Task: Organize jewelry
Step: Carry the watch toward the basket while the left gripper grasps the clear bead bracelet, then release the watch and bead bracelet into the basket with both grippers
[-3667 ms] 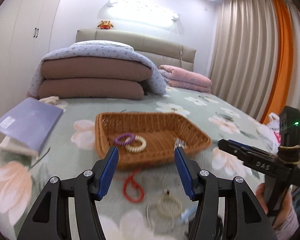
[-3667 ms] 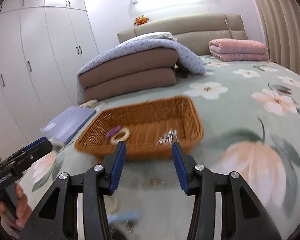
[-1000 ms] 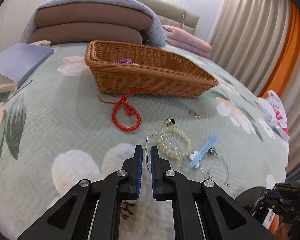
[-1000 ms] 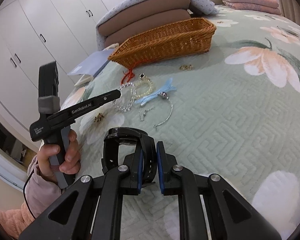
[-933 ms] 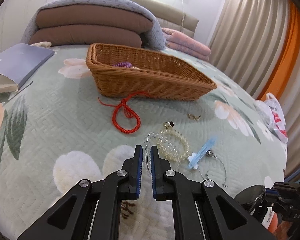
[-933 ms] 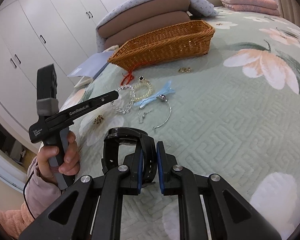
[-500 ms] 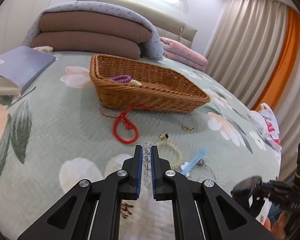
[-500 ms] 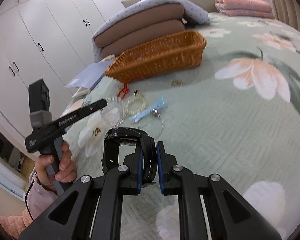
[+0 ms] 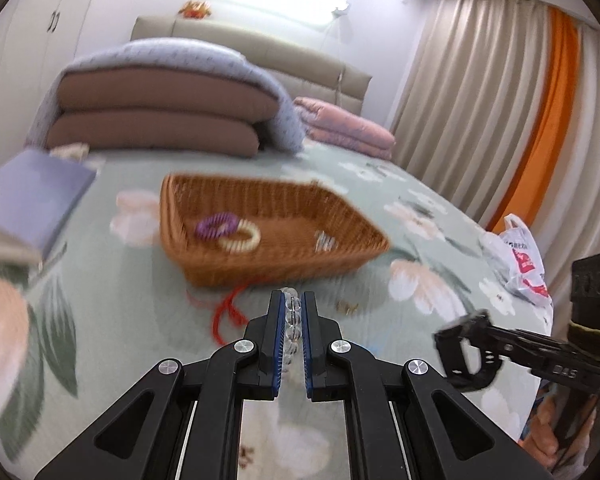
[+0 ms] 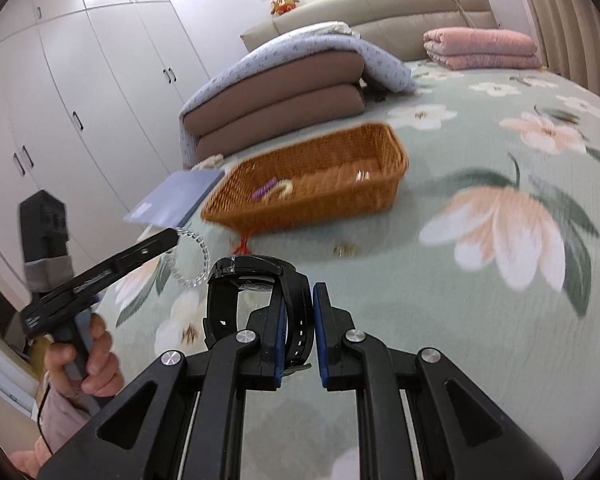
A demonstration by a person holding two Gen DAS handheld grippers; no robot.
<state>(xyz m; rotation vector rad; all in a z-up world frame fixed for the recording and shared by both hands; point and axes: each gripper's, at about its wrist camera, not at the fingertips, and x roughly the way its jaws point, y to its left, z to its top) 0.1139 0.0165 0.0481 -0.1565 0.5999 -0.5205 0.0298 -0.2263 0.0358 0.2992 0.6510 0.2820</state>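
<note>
Clamping a clear bead bracelet (image 9: pixel 291 320) between its blue pads, the left gripper (image 9: pixel 292 300) sits at lower centre of the left wrist view, raised above the floral bedspread (image 9: pixel 100 320); in the right wrist view the same bracelet hangs as a loop from the gripper tip at centre left. The right gripper (image 10: pixel 298 300) is closed on the strap of a black watch (image 10: pixel 252 280), whose case stands just left of the jaws at lower centre of the right wrist view; in the left wrist view the watch shows at the right edge, held off the bed. A wicker basket (image 9: pixel 268 268) lies at mid-frame on the bedspread, holding a purple coil hair tie (image 9: pixel 214 226) touching a cream bead bracelet (image 9: pixel 242 240), with a small silvery item (image 9: pixel 325 242) toward its right side, too blurred to identify. A red cord (image 9: pixel 224 316) lies on the bedspread just in front of the basket, and a small gold-coloured piece (image 9: pixel 348 307) sits to its right. A blue-grey book (image 9: pixel 28 204) rests at left. Folded bedding (image 9: pixel 156 120) is stacked beyond the basket. A hand (image 10: pixel 86 360) grips the left gripper's handle at lower left of the right wrist view.
</note>
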